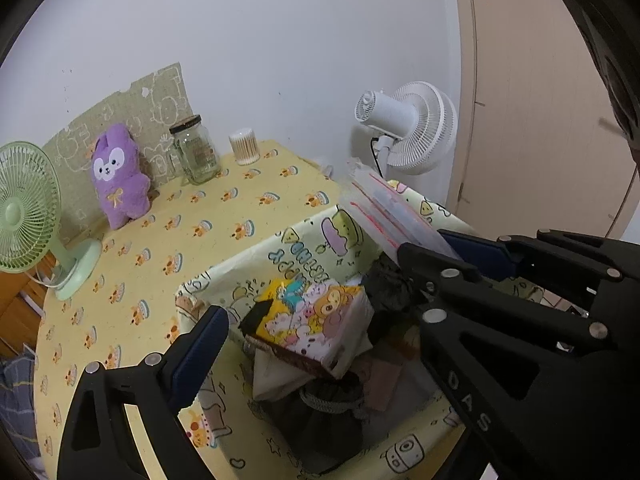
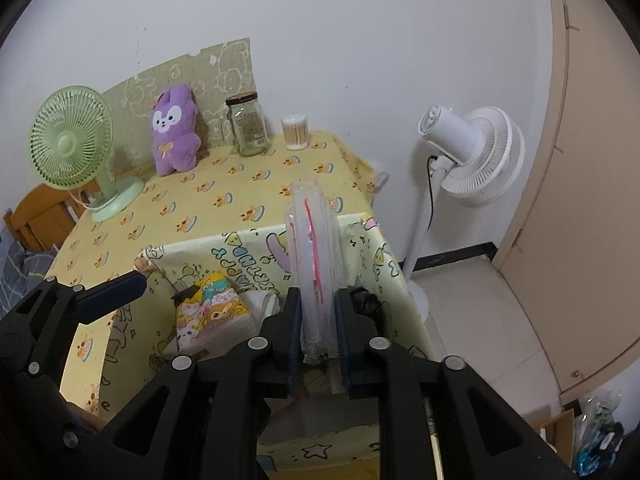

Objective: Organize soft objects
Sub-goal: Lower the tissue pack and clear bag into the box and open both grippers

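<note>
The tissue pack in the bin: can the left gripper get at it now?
Probably yes. The left gripper is open over the bin, and the tissue pack lies on top between its fingers. The right gripper, holding a plastic bag, stays to the side.

"HAPPY" upside down on storage bin (image 2: 256, 258)

Fuzzy purple plush toy (image 2: 175, 130), clear glass jar (image 2: 249, 128), glossy plastic bags (image 2: 314, 264)

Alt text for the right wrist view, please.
The right tool grips a clear plastic bag upright above a cartoon-print fabric bin. The open left tool is at left; a purple plush sits behind.
</note>
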The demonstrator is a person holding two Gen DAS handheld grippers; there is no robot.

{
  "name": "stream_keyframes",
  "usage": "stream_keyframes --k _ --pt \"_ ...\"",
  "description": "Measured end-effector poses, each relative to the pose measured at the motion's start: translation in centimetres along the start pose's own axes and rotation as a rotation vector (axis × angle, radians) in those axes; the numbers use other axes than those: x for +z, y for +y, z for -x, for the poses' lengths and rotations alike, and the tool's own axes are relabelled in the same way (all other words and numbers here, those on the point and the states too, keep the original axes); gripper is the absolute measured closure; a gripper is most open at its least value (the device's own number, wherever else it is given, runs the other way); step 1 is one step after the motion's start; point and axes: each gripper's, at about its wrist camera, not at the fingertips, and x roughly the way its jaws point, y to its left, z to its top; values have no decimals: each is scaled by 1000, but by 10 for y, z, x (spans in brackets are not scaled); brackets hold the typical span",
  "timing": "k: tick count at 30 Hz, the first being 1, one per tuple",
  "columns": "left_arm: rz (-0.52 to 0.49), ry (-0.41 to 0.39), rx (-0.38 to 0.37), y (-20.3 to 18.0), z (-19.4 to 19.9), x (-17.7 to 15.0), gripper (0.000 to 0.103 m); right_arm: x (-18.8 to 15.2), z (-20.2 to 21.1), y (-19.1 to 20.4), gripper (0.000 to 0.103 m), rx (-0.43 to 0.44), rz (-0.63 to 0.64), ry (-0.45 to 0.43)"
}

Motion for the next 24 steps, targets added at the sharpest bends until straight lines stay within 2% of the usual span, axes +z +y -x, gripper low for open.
stream_keyframes --k 2,3,4,5,6,7,9,13,24 --pt "8 12 -12 1 -1 -1 5 -1 0 0 72 -5 1 0" --pt "10 13 -12 0 0 -1 5 -1 0 0 65 -9 -1 1" --pt "11 14 -1 1 -1 -1 5 -1 0 -1 51 -12 -5 1" --pt "15 14 10 1 -1 -1 5 -1 -1 -2 42 -16 -12 -3" --pt "22 14 13 3 -1 -1 5 -2 0 -4 27 -22 -24 -16" --pt "33 17 4 4 -1 -1 5 -2 2 -5 20 -35 -34 -32" --pt "53 29 -13 7 -1 0 5 -1 2 -6 19 -33 -38 -39" --pt "50 33 3 7 3 -1 5 0 3 -4 15 -41 -36 -34" --pt "77 -1 27 19 24 -3 5 0 20 10 11 -46 -33 -70"
